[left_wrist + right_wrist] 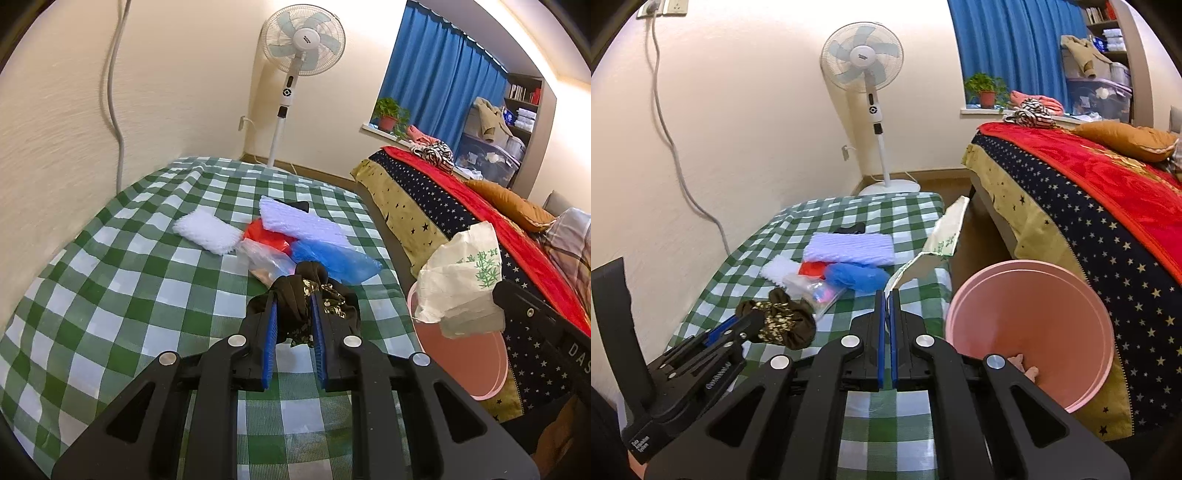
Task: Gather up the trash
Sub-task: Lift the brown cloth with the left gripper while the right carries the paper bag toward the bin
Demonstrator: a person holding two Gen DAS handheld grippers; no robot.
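Bed (pixel 1089 206) on the right w/ a starry navy cover and red blanket (pixel 1108 162), running back toward the blue curtain (pixel 1015 44). Left of it, my bench (pixel 110 266) under a green-white check cloth. White pedestal fan (pixel 862 59) stands on the floor behind the bench.

Pink bin (pixel 1034 317) sits btwn bench and bed, just beside the bench's right edge, mouth tipped toward me; something small and pinkish at its bottom rim, can't tell what.

Trash on the bench, mid-cloth, all in one loose pile: big white foam sheet (pixel 299 218) at the back, a smaller white foam piece (pixel 207 232) to its left, blue plastic bag (pixel 332 262) in front, red plastic scrap (pixel 266 232) and a clear bag (pixel 262 262) tucked btwn them. A small black item peeks out behind the big foam sheet.

My right claw (pixel 886 295) is pinched together on the edge of a white paper bag w/ green leaf print (pixel 461 273); bag hangs in the air over the gap, above the bin's near side.

My left claw (pixel 293 295) is clamped on a dark brown cloth wad w/ gold-speckled print (pixel 299 291), held just above the cloth, near the front of the pile.
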